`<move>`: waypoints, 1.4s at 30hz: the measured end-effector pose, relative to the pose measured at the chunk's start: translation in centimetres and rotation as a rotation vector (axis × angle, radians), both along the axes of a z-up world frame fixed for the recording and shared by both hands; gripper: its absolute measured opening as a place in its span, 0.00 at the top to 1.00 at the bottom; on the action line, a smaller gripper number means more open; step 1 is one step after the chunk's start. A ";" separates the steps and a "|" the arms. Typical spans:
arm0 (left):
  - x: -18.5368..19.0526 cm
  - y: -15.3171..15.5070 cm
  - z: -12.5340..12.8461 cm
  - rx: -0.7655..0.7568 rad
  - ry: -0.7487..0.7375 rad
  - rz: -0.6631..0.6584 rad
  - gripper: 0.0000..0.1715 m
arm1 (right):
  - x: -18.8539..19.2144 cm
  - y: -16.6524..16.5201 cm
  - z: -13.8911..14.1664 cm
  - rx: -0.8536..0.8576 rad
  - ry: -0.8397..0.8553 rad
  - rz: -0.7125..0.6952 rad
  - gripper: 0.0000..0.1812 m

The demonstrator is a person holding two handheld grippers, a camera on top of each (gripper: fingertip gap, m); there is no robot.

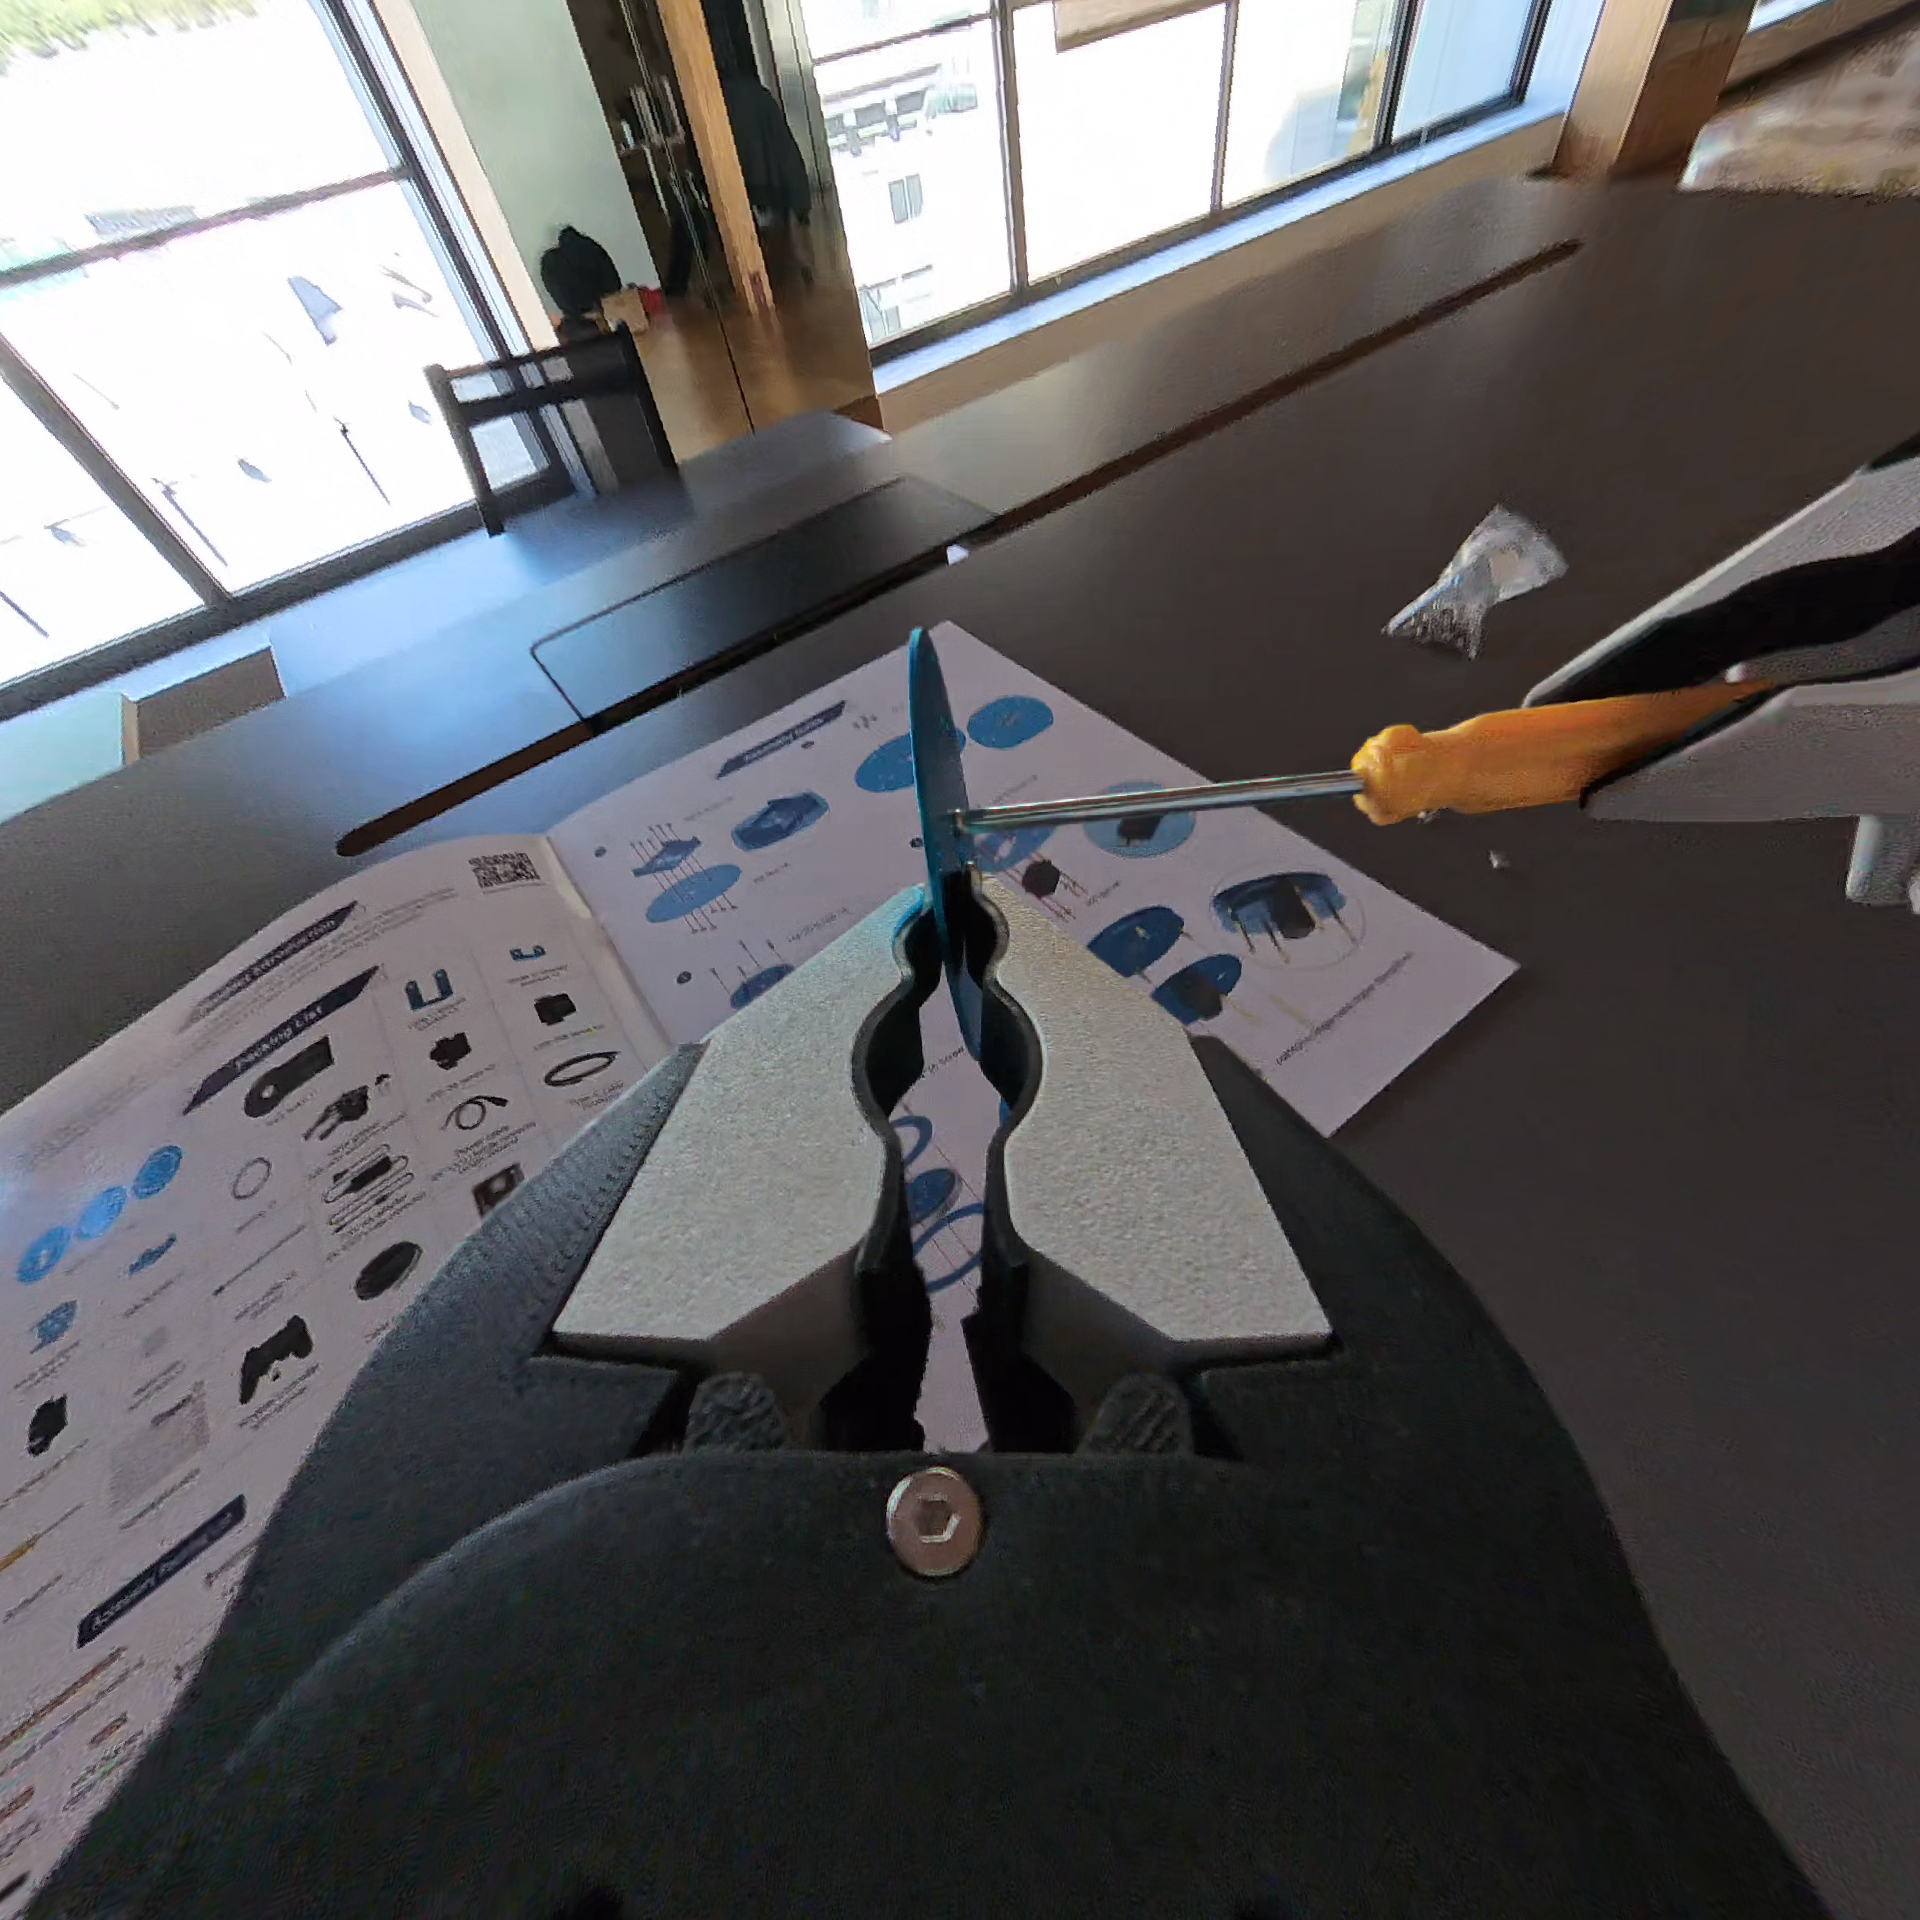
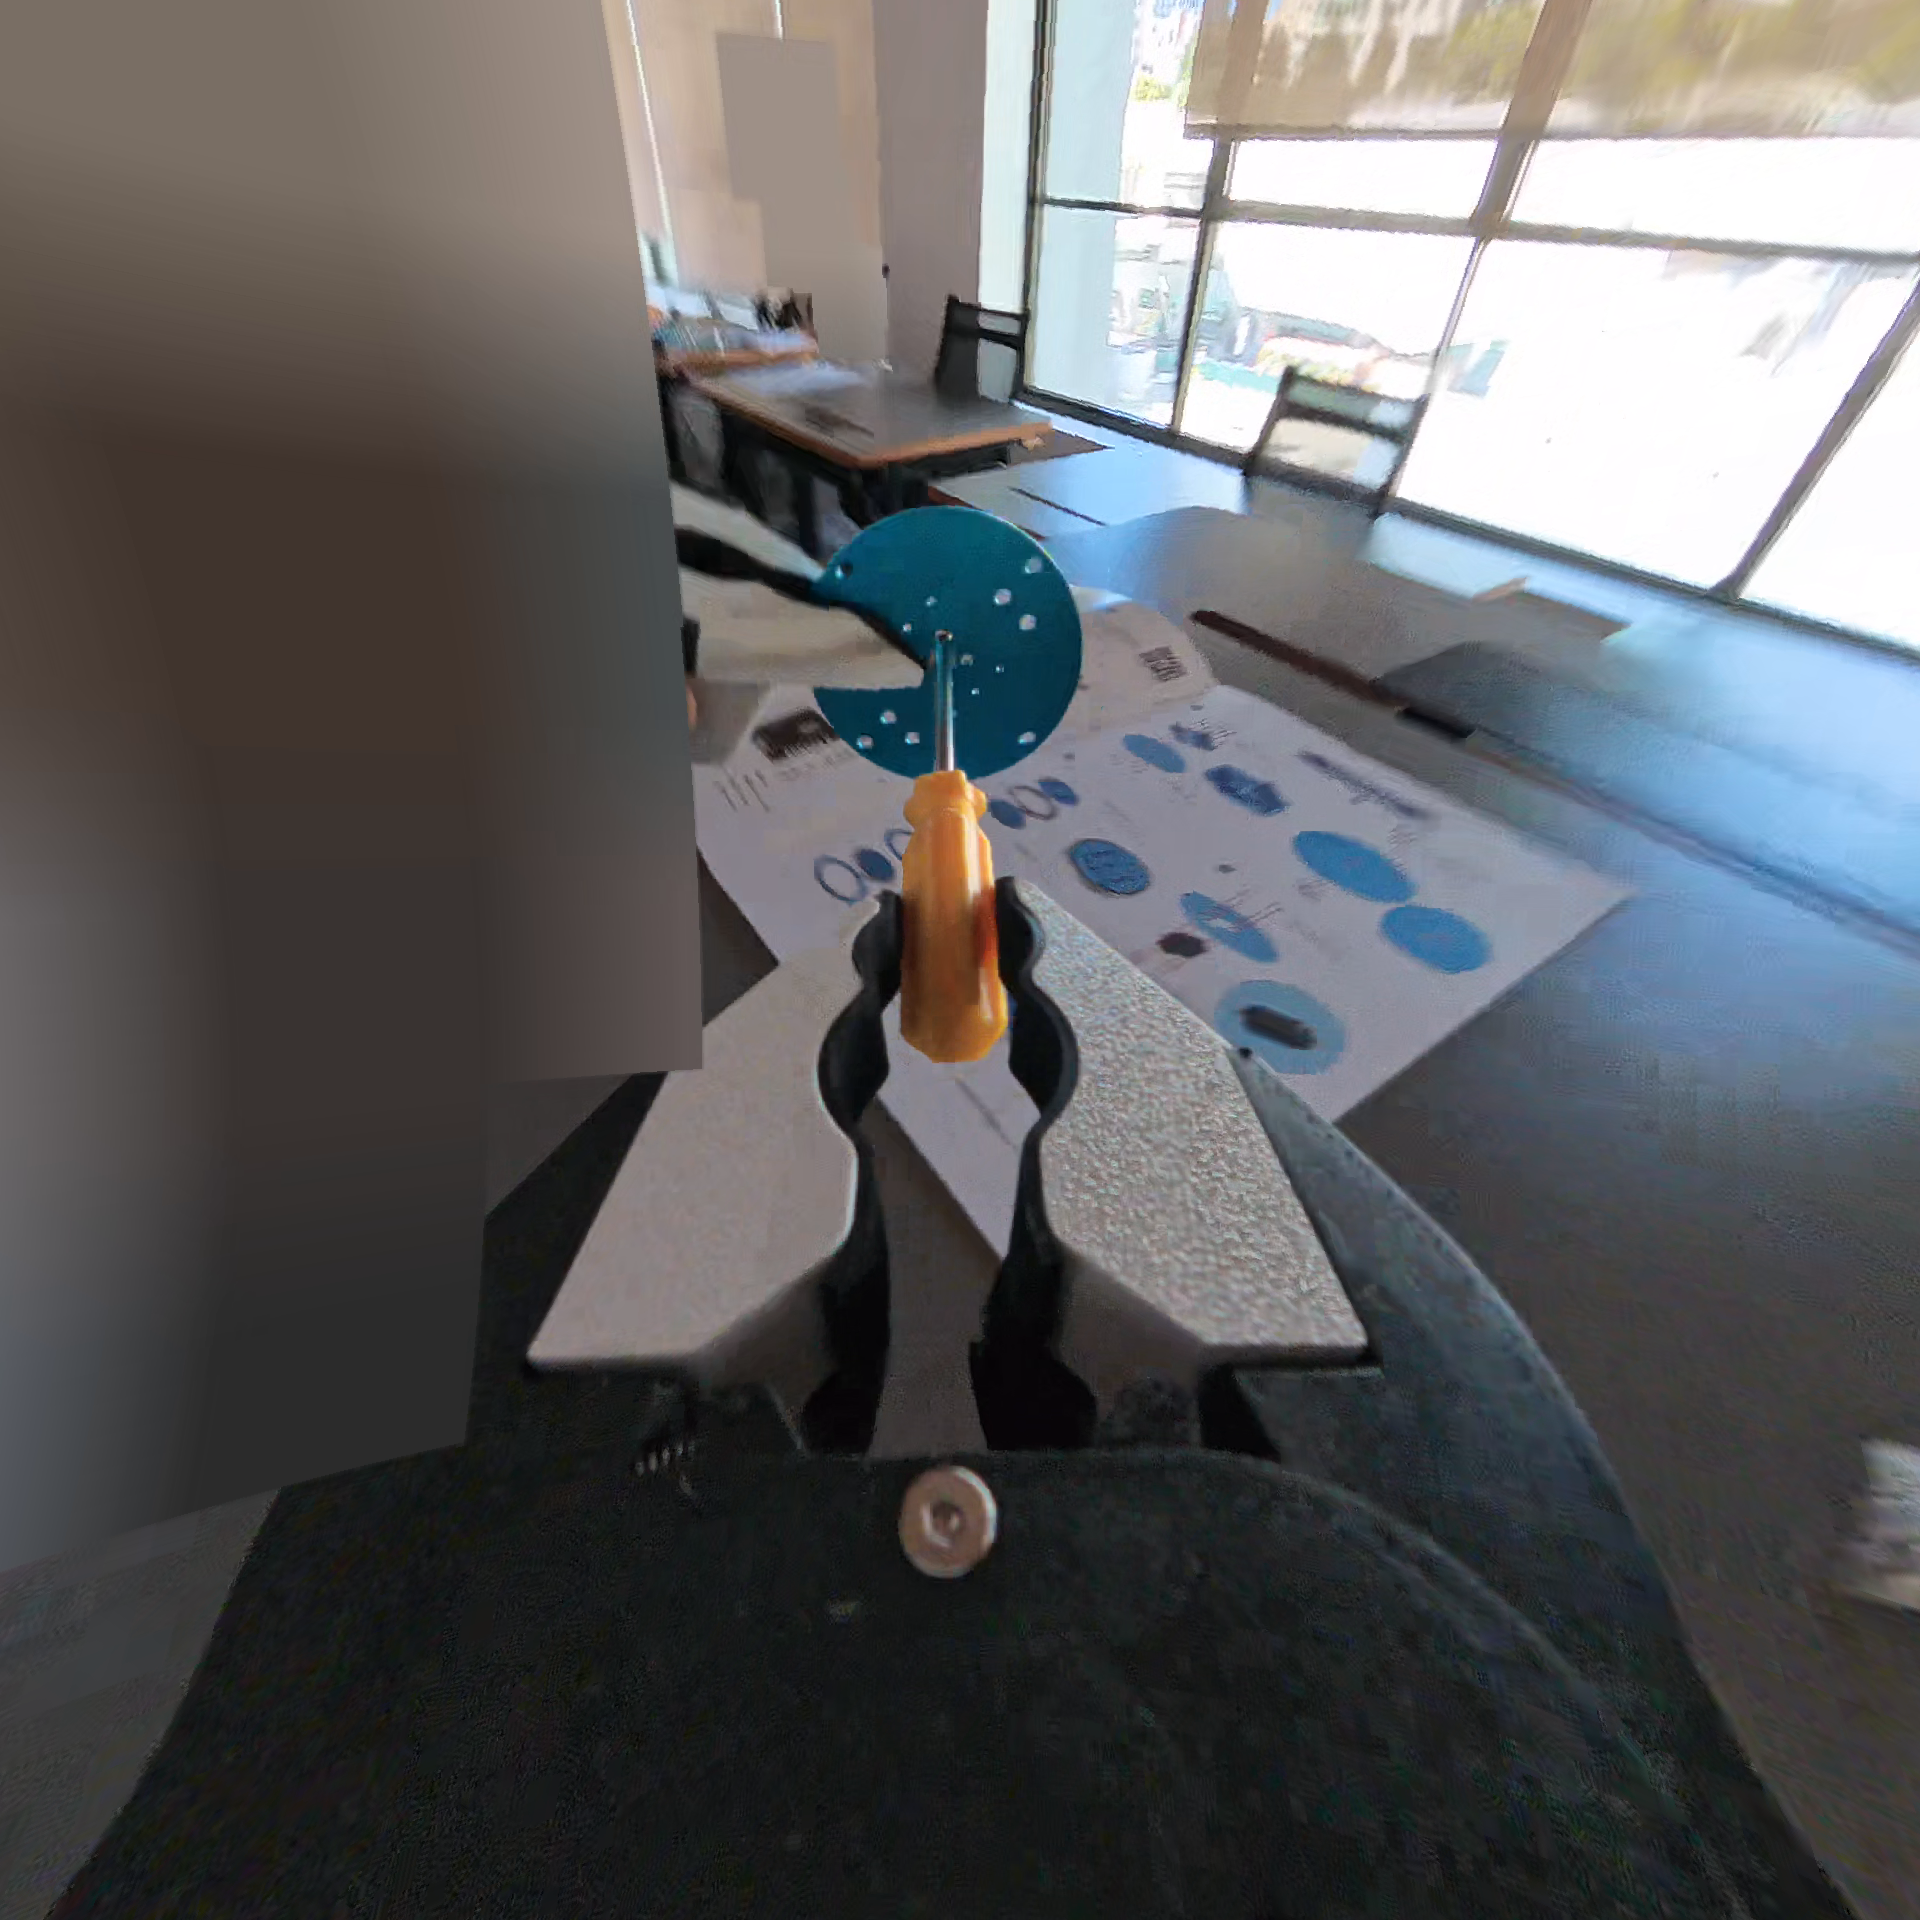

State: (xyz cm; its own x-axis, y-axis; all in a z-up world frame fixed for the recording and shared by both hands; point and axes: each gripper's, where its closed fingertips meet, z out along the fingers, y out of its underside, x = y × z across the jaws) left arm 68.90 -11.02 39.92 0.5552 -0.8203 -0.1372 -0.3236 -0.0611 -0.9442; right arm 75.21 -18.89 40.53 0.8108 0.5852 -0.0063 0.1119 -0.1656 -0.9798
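Pinching a thin blue disc (image 1: 935,769) by its lower edge, the left gripper (image 1: 958,914) holds it upright on edge above an open instruction sheet (image 1: 343,1091) that lies flat on the dark table (image 1: 1558,1247). The right gripper (image 2: 940,914) is clamped on the orange handle of a small screwdriver (image 2: 948,914). In the left wrist view the tool comes in from 3 o'clock, its metal shaft running level to the disc, and the tip meets the face of the disc near its middle.

In the right wrist view the disc sits at 12 o'clock, face on. It has a wedge cut out at its 9 o'clock side and many small holes, and the tip rests at one of them. Whether a screw sits under the tip is too small to tell.

A small clear bag (image 1: 1475,582) of what may be hardware lies on the table at 2 o'clock in the left wrist view, well apart from both grippers.
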 end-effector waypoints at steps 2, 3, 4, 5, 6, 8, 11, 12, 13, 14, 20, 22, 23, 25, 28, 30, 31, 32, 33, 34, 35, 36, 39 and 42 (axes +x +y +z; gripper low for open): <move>-0.2 -0.2 1.7 0.060 -0.046 0.007 0.99 | 0.1 0.0 0.9 -0.152 0.330 0.044 0.91; -0.3 -0.4 2.6 0.119 -0.057 0.010 0.99 | 0.1 -0.1 1.2 -0.228 0.487 0.071 0.91; -0.4 -0.7 3.5 0.191 -0.058 0.015 0.99 | -0.2 -0.3 1.2 -0.319 0.632 0.110 0.91; -0.5 -1.0 4.4 0.269 -0.055 0.019 0.99 | -0.6 -0.7 1.2 -0.427 0.783 0.163 0.91; -0.6 -1.4 5.3 0.347 -0.054 0.022 0.99 | -0.9 -1.0 1.5 -0.529 0.959 0.218 0.91; -0.8 -2.3 6.9 0.487 -0.050 0.033 0.99 | -1.2 -1.6 2.1 -0.710 1.300 0.328 0.91; -0.9 -3.0 7.8 0.548 -0.053 0.039 0.99 | -1.7 -2.1 2.0 -0.809 1.531 0.406 0.91; -1.0 -3.0 8.0 0.535 -0.072 0.033 0.99 | -2.0 -2.3 2.3 -0.788 1.497 0.420 0.91; -1.1 -2.9 8.1 0.519 -0.087 0.023 0.99 | -2.2 -2.4 2.6 -0.758 1.454 0.423 0.91; -1.2 -3.0 8.3 0.512 -0.105 0.014 0.99 | -2.2 -2.4 3.0 -0.731 1.414 0.423 0.91; -1.4 -4.5 9.9 0.637 -0.120 -0.001 0.99 | -1.2 -2.6 4.1 -0.801 1.534 0.462 0.92; -1.3 -4.4 9.9 0.577 -0.163 -0.021 1.00 | -1.3 -2.8 4.1 -0.815 1.549 0.465 0.92; -1.4 -4.3 9.9 0.551 -0.180 -0.017 0.99 | -1.3 -2.8 4.1 -0.819 1.546 0.466 0.92; -2.0 -3.5 10.0 0.533 -0.188 0.021 0.99 | -1.5 -2.8 3.5 -0.818 1.492 0.430 0.91; -2.4 -2.2 9.1 0.433 -0.172 0.038 0.99 | -1.4 -2.6 3.2 -0.758 1.393 0.404 0.91; -2.0 -2.0 8.3 0.316 -0.214 0.000 1.00 | -1.3 -2.2 3.0 -0.599 1.144 0.349 0.91; -1.8 -1.9 7.8 0.276 -0.221 -0.009 0.99 | -1.2 -2.2 3.3 -0.471 0.973 0.326 0.91; -1.7 -1.7 7.3 0.250 -0.208 -0.013 0.99 | -1.0 -2.1 3.5 -0.330 0.765 0.279 0.91; -1.6 -1.6 6.8 0.239 -0.191 -0.013 1.00 | -0.7 -2.0 3.8 -0.185 0.547 0.216 0.91; -1.5 -1.5 6.4 0.226 -0.179 -0.016 0.99 | -0.5 -2.0 4.1 -0.048 0.340 0.165 0.91; -1.3 -1.4 5.9 0.198 -0.170 -0.024 0.99 | -0.6 -2.2 4.3 0.059 0.174 0.133 0.91; -1.1 -1.3 5.4 0.160 -0.162 -0.031 0.99 | -0.8 -2.3 4.1 0.139 0.019 0.103 0.91; -0.7 -1.3 4.3 0.070 -0.167 -0.046 0.99 | -1.3 -2.5 3.2 0.279 -0.269 0.042 0.91; -0.6 -1.3 3.9 0.017 -0.179 -0.060 0.99 | -1.1 -2.3 2.9 0.398 -0.490 -0.031 0.91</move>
